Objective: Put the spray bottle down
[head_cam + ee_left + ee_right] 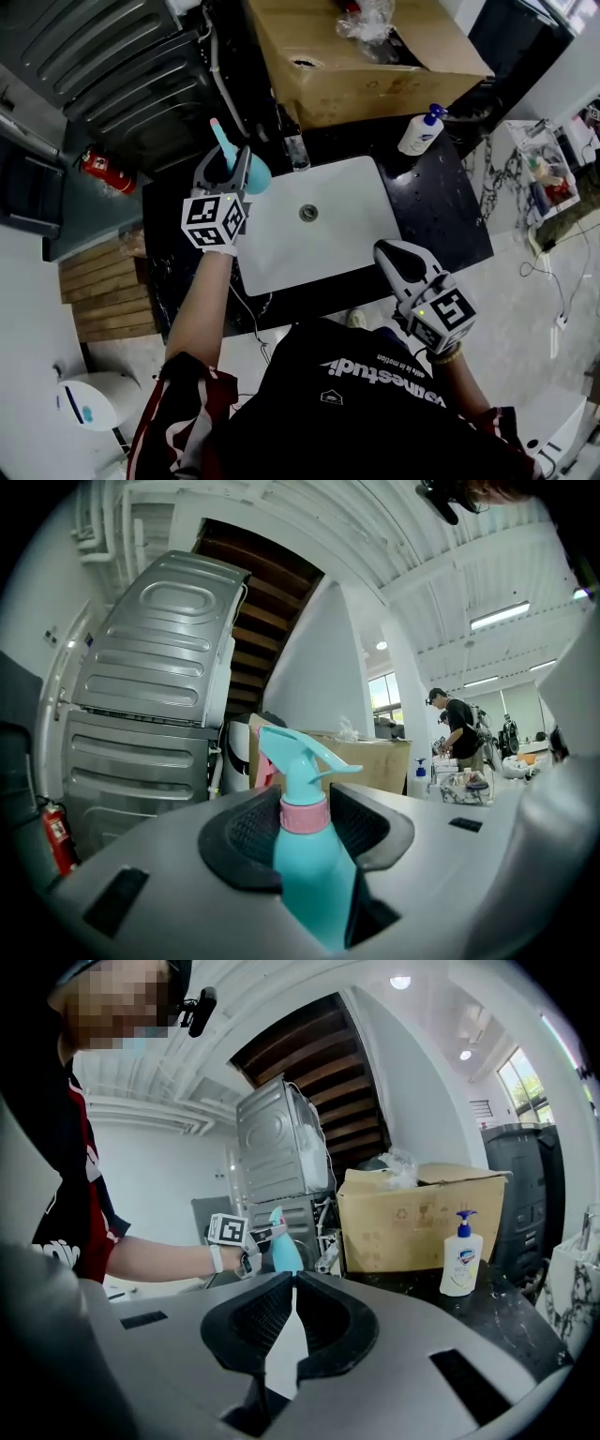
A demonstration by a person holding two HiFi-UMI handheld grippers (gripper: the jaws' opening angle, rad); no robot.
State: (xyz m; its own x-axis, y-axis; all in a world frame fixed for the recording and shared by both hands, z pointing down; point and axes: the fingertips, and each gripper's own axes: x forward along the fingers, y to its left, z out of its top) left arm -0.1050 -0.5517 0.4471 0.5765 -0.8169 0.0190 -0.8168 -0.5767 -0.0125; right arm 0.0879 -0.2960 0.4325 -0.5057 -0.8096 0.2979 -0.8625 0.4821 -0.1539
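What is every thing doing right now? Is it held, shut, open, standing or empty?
spray bottle: upright, held off the counter.
left gripper: shut on the spray bottle.
right gripper: shut, nothing in it.
soap bottle: standing on the counter, untouched.
cardboard box: top open.
sink: empty.

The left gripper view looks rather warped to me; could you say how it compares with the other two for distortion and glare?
Left gripper view: strong fisheye, black corners, spray bottle sharp. Right gripper view: same bending, window bright. Head view: straighter lines, white sink bright against the dark countertop.
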